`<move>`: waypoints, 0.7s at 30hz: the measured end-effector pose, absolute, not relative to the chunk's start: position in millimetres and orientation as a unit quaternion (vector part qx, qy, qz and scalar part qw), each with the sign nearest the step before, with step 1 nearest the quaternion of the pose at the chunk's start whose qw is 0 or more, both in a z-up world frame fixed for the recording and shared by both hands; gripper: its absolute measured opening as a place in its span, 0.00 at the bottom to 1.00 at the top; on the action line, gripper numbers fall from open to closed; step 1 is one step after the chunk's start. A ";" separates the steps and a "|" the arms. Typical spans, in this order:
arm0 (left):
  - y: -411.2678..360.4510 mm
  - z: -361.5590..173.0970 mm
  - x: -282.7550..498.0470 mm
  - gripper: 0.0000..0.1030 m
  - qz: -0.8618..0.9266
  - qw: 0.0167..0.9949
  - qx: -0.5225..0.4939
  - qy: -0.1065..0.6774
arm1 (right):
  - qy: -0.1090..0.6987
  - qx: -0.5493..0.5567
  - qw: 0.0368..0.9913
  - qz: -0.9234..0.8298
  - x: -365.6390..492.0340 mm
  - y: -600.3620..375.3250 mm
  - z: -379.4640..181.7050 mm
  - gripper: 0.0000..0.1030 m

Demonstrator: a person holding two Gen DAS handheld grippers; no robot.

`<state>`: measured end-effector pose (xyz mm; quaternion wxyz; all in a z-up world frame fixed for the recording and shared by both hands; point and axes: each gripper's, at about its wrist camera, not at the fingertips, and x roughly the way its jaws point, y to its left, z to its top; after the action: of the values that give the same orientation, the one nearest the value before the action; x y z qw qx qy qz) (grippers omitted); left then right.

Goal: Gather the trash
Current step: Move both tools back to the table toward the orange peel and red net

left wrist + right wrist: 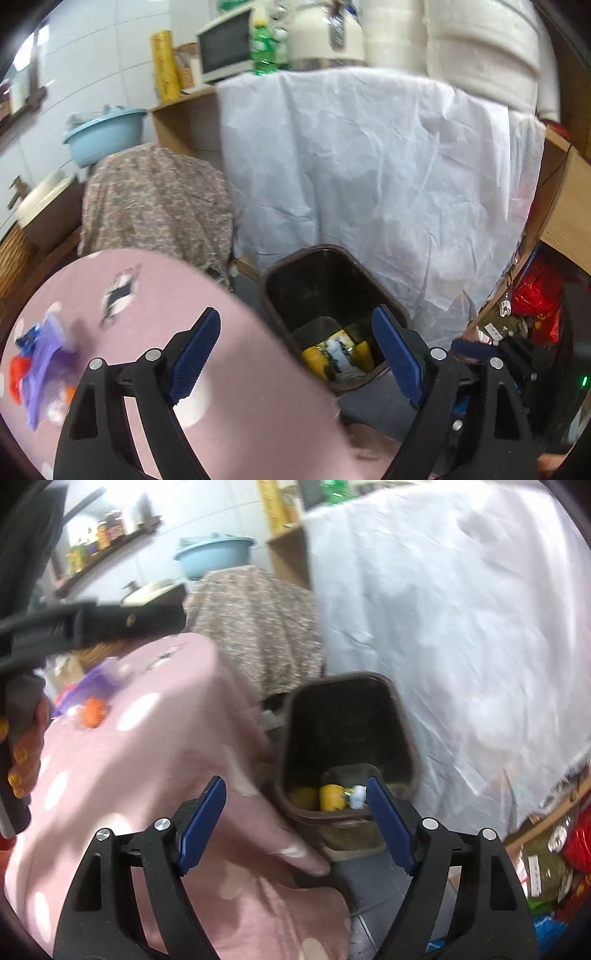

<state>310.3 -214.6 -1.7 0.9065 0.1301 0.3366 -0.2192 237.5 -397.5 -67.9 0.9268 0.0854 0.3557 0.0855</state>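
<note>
A dark brown trash bin (321, 280) stands on the floor beside a pink dotted cloth (229, 376). Yellow and white wrappers (338, 354) lie at its bottom. My left gripper (295, 317) hovers above the bin's near rim, open, with nothing between its blue pads. In the right wrist view the bin (347, 723) shows the yellow trash (332, 797) inside, and my right gripper (295, 782) is open and empty above it. On the pink cloth lie a purple wrapper (48, 365), an orange piece (16, 373) and a black-and-white wrapper (118, 295). The purple wrapper (92, 681) and orange piece (94, 710) also show there.
A crumpled white sheet (369, 166) hangs behind the bin. A patterned cloth (159, 206) covers something to its left, with a blue basin (103, 133) behind. Red bags and packets (535, 299) fill a shelf at the right. A hand (26, 746) holds the left gripper's body (110, 622).
</note>
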 end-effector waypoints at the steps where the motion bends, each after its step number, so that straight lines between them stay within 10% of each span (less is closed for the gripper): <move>1: -200.5 0.3 306.6 0.81 -0.214 0.910 0.121 0.334 | 0.353 0.082 0.927 0.094 237.5 -390.1 -63.6 0.76; 21: 63.9 4.7 256.8 0.82 -0.001 0.944 -0.006 0.330 | 0.379 -0.030 0.873 0.305 277.5 -180.4 -24.4 0.76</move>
<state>256.8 63.9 4.7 0.9441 -0.0061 0.3295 -0.0011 277.5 -180.4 -24.4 0.8729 -0.0304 0.3793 0.3052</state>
